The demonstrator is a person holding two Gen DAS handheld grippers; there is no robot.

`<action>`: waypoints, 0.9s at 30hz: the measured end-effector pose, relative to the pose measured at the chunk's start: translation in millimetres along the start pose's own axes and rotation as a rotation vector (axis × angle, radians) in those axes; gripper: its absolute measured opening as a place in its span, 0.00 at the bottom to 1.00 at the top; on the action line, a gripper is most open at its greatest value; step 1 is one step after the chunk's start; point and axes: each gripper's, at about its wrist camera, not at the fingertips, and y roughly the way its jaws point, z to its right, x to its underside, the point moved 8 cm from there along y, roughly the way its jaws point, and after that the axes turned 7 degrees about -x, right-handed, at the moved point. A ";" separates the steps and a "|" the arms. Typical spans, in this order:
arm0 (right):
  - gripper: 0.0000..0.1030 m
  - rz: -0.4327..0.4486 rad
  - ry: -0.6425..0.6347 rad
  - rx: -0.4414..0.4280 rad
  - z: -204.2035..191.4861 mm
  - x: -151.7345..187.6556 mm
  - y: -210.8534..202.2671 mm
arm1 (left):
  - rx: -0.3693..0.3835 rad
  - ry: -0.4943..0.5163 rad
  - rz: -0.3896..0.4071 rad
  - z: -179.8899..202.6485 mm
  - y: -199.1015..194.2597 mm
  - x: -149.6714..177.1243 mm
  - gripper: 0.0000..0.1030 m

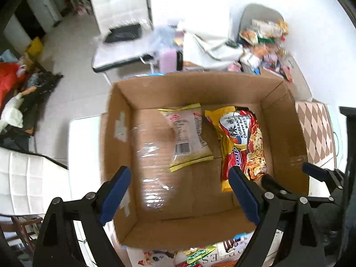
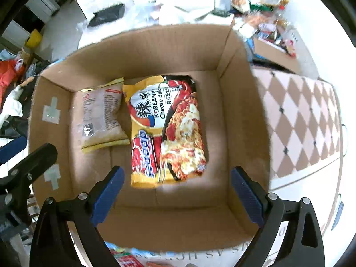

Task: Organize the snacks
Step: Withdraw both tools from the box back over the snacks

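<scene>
An open cardboard box [image 1: 124, 120] [image 2: 242, 120] holds two snack packs lying flat. A red and yellow Korean cheese noodle pack [image 1: 241, 144] [image 2: 169, 129] lies on the right, a pale yellow-edged packet [image 1: 189, 135] [image 2: 101, 113] to its left. My left gripper [image 1: 180, 191] hovers open and empty over the box's near left part. My right gripper [image 2: 176, 191] hovers open and empty over the box's near edge, just below the noodle pack. The right gripper's fingers [image 1: 316, 173] show at the right edge of the left wrist view.
A pile of loose snacks [image 1: 264, 42] [image 2: 264, 6] lies beyond the box at the back right. More packets [image 1: 200, 255] [image 2: 126, 258] lie by the box's near wall. A checkered cloth [image 2: 296, 115] covers the surface to the right. White chairs [image 1: 120, 2] stand behind.
</scene>
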 end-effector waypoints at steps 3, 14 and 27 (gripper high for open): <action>0.95 0.054 -0.030 0.011 -5.0 11.0 -29.6 | -0.021 -0.030 0.059 -5.8 -25.9 12.9 0.87; 0.95 0.205 -0.087 -0.016 -7.1 52.0 -119.4 | -0.043 -0.060 0.174 -7.5 -108.2 58.4 0.87; 0.95 0.184 -0.090 -0.104 1.2 127.5 -155.1 | -0.047 -0.139 0.142 -7.6 -143.6 132.3 0.87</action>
